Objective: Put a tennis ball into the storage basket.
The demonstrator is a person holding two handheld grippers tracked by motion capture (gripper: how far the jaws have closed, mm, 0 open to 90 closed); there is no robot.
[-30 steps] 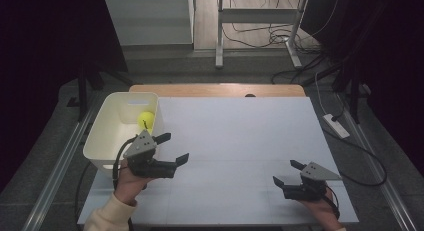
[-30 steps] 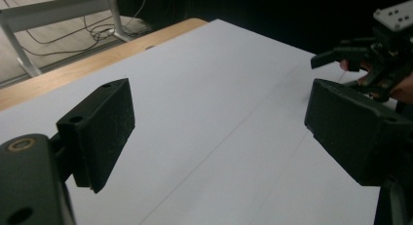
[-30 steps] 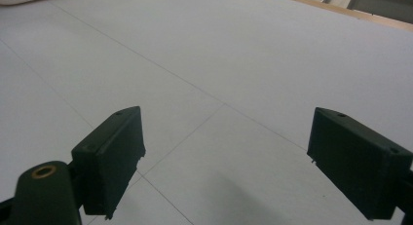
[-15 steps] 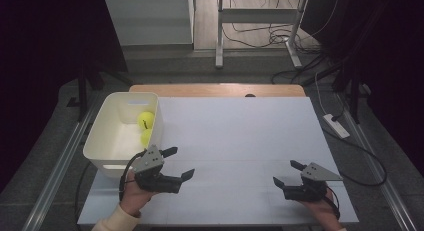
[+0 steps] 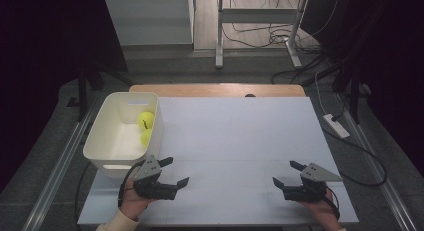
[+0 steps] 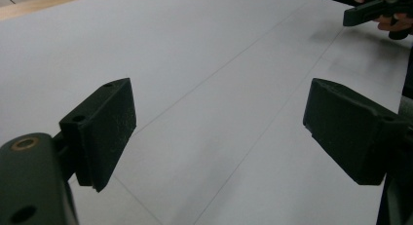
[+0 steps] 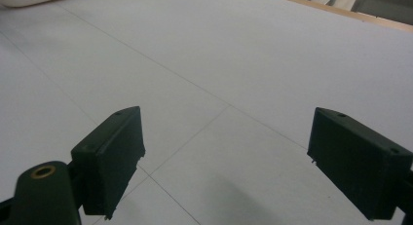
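- Left tongs (image 5: pixel 176 172): jaws wide, just been closing slightly, nothing between them; positioned beside the bin (image 5: pixel 100 141) holding both balls (image 5: pixel 145 119).
- Right tongs (image 5: pixel 286 173): wide, empty, low over the desk (image 5: pixel 240 131).

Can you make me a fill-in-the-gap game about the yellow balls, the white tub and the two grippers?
1. The white tub holds ____ yellow balls.
2. The left gripper and the right gripper both have their jaws ____, with nothing between them.
3. The tub stands on the ____ side of the white table top in the high view.

Missing words: two; open; left
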